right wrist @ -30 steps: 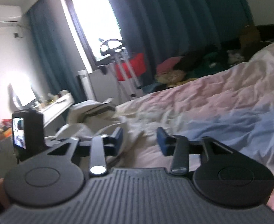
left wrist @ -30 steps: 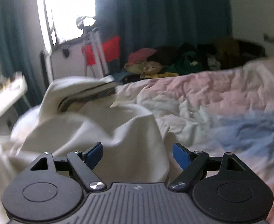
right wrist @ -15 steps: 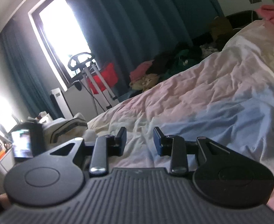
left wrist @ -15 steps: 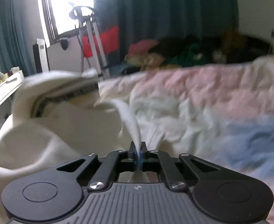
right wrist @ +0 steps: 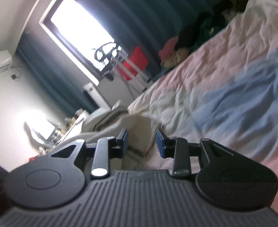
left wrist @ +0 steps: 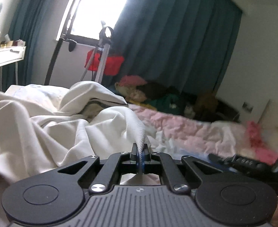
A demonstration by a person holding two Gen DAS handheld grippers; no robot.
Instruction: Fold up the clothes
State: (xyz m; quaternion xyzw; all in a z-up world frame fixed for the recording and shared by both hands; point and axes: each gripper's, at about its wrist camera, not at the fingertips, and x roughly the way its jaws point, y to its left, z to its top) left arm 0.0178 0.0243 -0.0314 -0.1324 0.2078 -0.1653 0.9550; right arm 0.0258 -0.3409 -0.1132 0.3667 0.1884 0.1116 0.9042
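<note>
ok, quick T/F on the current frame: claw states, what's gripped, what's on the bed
1. The left claw is shut on a ribbed edge of the white garment. True.
2. The right claw is shut on the quilt. False: its jaws stand apart with nothing between them.
3. The white garment lies crumpled on the bed, not folded flat. True.
4. The quilt is plain green. False: it is pink with blue and white patches.
5. The curtains are teal. True.
</note>
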